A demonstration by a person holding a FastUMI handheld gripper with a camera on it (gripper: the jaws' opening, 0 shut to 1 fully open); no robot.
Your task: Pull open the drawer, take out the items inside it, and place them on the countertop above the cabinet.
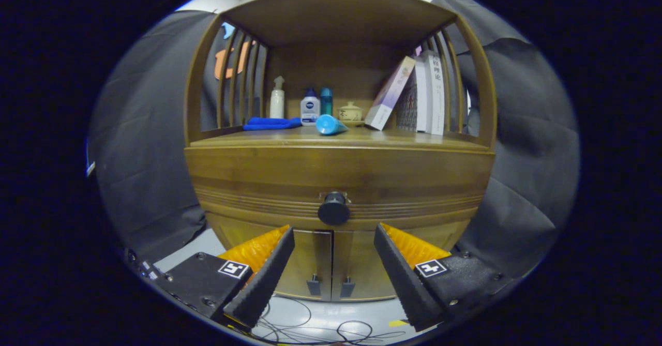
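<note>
1. The gripper (pixel 333 242) has its jaws spread wide with nothing between them; both fingertips (pixel 282 247) are short of the cabinet front.
2. The drawer (pixel 339 180) is shut. Its dark round knob (pixel 333 208) is just ahead of the jaws, centred over the gap between them and a little above the tips, touching neither.
3. Below the drawer, two cabinet doors (pixel 331 266) are closed, with small handles (pixel 314 286) near their meeting edges, seen through the gap between the jaws.
4. On the worktop (pixel 289 138) above the drawer, from left to right: a folded blue cloth (pixel 271 123), a white pump bottle (pixel 277 99) behind it, a white bottle with a blue cap (pixel 310 108), a teal bottle (pixel 326 100) standing just beside it, a light blue bottle (pixel 329 124) lying on its side in front, a small lidded pot (pixel 350 111), and books (pixel 419 95), one leaning against the others.
5. Cables (pixel 310 325) lie on the floor under the gripper.
</note>
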